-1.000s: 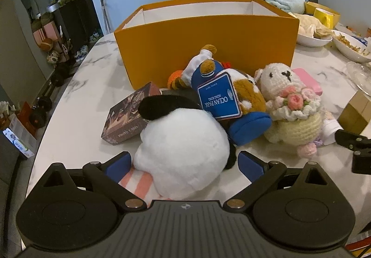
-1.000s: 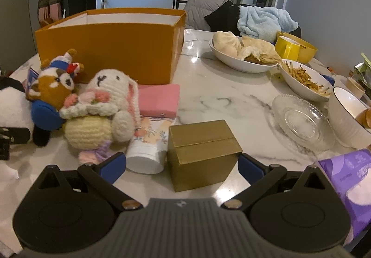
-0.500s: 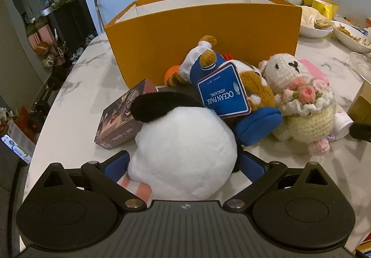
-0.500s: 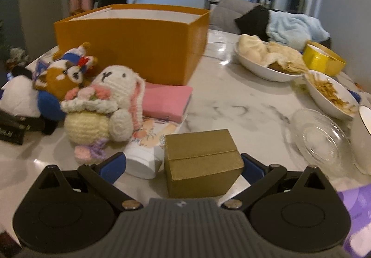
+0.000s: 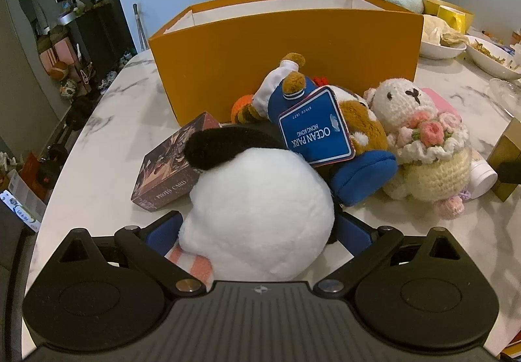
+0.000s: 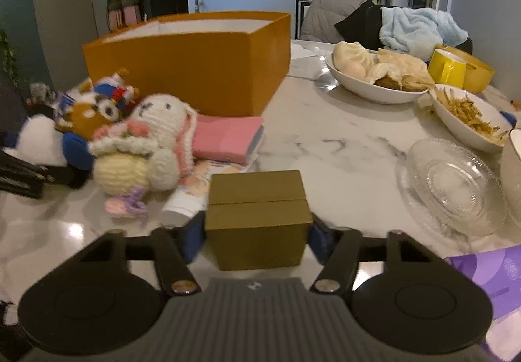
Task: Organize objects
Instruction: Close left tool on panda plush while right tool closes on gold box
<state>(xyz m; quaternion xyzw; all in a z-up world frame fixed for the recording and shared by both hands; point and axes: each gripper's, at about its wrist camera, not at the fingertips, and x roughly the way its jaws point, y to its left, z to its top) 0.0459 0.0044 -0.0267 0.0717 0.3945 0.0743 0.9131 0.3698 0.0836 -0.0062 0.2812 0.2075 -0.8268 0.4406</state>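
A white and black plush toy (image 5: pixel 260 209) lies on the marble table (image 5: pixel 107 147), and my left gripper (image 5: pixel 259 231) has its blue pads against both its sides. My right gripper (image 6: pixel 257 231) is shut on a small gold box (image 6: pixel 257 215). An open orange box (image 5: pixel 286 59) stands behind the toys; it also shows in the right wrist view (image 6: pixel 195 65). A brown plush with a blue tag (image 5: pixel 325 131), a crocheted bunny (image 5: pixel 420 147), a photo card box (image 5: pixel 172 173), a pink pack (image 6: pixel 228 137) and a white tube (image 5: pixel 483 176) lie in front of it.
Bowls of food (image 6: pixel 377 75), a bowl of fries (image 6: pixel 469 114), a glass plate (image 6: pixel 452 186), a yellow mug (image 6: pixel 447 67) and a purple packet (image 6: pixel 488 274) sit to the right. The table's left edge drops to the floor.
My left gripper has moved forward around the white plush and narrowed onto it. My right gripper has closed in on the gold box, from wide open to gripping its sides.
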